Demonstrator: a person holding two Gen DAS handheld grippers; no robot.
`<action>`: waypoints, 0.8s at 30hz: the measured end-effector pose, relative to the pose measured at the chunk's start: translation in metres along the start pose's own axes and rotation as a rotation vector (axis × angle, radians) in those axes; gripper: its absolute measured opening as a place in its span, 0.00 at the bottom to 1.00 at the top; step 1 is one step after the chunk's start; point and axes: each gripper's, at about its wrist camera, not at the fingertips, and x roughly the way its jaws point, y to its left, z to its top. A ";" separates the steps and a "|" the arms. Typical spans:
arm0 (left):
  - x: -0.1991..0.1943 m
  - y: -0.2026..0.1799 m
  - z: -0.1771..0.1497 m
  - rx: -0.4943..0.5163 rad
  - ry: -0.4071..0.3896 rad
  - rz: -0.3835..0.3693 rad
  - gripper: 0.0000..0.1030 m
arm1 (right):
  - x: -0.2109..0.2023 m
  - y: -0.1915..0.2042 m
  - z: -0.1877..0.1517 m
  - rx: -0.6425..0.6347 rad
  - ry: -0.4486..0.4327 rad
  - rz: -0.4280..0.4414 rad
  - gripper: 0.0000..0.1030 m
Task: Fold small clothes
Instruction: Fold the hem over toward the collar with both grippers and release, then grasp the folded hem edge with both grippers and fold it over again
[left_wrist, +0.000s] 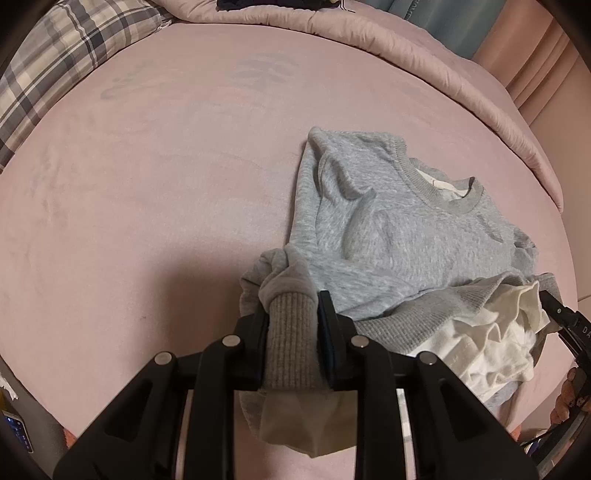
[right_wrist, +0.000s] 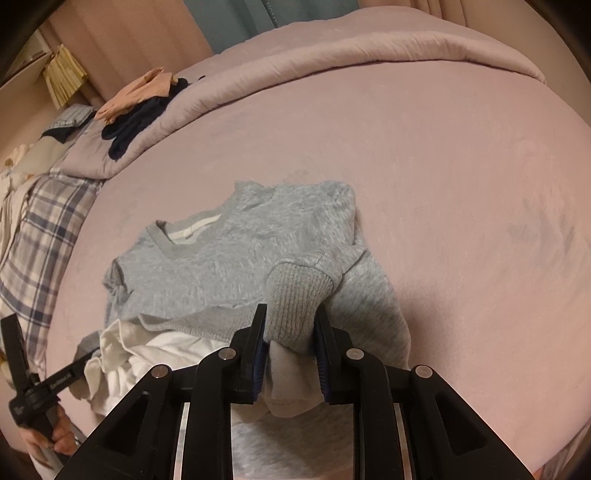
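A small grey sweatshirt with a white lining lies crumpled on the pink bed; it also shows in the right wrist view. My left gripper is shut on a ribbed grey cuff at the sweatshirt's left side. My right gripper is shut on the other ribbed cuff at the sweatshirt's right side. The white inner fabric bunches at the hem near me. The right gripper's tip shows at the right edge of the left wrist view; the left gripper shows at the lower left of the right wrist view.
The pink bed sheet spreads wide to the left and far side. A rolled pink duvet lies along the far edge. A plaid pillow sits at the far left. Dark and peach clothes lie on the duvet.
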 end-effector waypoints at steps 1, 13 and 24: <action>-0.001 0.000 0.000 -0.002 -0.002 -0.002 0.25 | -0.002 0.000 0.000 0.003 0.000 0.005 0.26; -0.057 -0.001 -0.008 -0.013 -0.094 -0.074 0.73 | -0.054 -0.010 -0.004 0.044 -0.123 0.024 0.57; -0.036 -0.002 -0.042 -0.044 0.007 -0.142 0.73 | -0.044 -0.010 -0.026 0.050 -0.083 0.080 0.60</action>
